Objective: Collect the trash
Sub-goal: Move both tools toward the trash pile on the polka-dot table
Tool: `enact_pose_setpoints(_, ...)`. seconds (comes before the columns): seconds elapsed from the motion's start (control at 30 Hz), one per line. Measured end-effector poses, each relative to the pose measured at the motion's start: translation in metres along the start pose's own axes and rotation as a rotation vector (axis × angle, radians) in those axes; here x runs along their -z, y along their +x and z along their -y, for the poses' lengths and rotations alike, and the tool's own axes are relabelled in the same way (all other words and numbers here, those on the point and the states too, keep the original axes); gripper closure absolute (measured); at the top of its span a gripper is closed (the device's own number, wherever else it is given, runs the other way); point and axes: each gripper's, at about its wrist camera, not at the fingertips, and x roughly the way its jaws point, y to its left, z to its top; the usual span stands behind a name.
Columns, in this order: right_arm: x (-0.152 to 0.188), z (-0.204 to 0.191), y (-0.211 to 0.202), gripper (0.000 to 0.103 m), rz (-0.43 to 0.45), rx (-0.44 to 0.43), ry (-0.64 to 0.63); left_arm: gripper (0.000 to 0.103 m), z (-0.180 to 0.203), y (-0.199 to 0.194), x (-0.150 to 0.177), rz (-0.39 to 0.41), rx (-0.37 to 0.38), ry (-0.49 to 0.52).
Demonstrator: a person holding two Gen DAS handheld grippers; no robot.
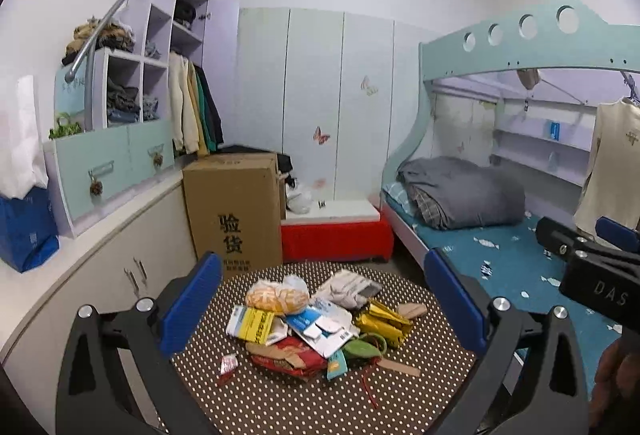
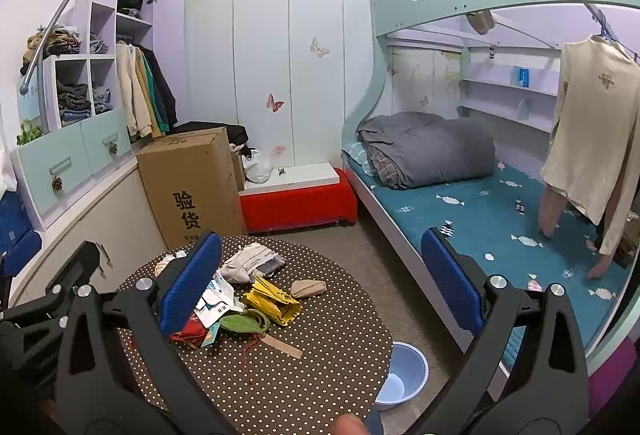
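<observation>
Small bedroom; a round dotted table [image 1: 280, 395] is standing between a bunk bed [image 2: 460, 211] and a run of low cabinets, with everything below placed relative to that table.

Left gripper [image 1: 324, 307]: jaws are standing spread wide, gripping nothing, hanging above the near edge of the table and framing the trash pile [image 1: 316, 323] at its centre. Right gripper [image 2: 320, 283]: jaws likewise parted and empty, hovering over the table's bed-side edge, well apart from the pile.

The pile is sitting mid-table: a yellow-and-white wrapper [image 1: 252, 323], a bagged orange item [image 1: 276, 295], gold foil packets [image 1: 384, 321], a red wrapper [image 1: 292, 355], a crumpled grey-white bag [image 1: 352, 289], a green leaf-shaped piece [image 2: 240, 323], loose red string [image 1: 370, 387] and a small red-white scrap [image 1: 228, 363] lying apart toward the cabinet side. A blue basin [image 2: 400, 375] is resting on the floor just beside the table, bed side; likely the receptacle, though that is a guess. A cardboard box [image 1: 236, 211] is standing beyond the table's far edge.

Risks, as judged: pieces are overlapping, so closing on one could be dragging neighbours off the edge. Thin flat wrappers and the string are offering little to pinch and may be slipping free. The basin is lying low and partly under the rim, so a release from table height could be missing it.
</observation>
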Motion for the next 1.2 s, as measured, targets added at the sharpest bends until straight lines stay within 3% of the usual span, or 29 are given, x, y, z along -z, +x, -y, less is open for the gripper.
enact_pose_setpoints(0.83,-0.002,-0.009,0.023,0.006,-0.059,-0.002,-0.039,0.004,-0.015,0.025,0.016,-0.098,0.026,-0.033)
enact_pose_setpoints(1.03,0.011,-0.012,0.049,0.006,-0.122,-0.018,-0.059,0.004,-0.030,0.045,0.036,-0.157,0.004,-0.046)
enact_pose_setpoints(1.2,0.036,-0.011,0.088,0.006,-0.228,-0.038,-0.068,0.004,-0.047,0.066,0.064,-0.239,-0.027,-0.059)
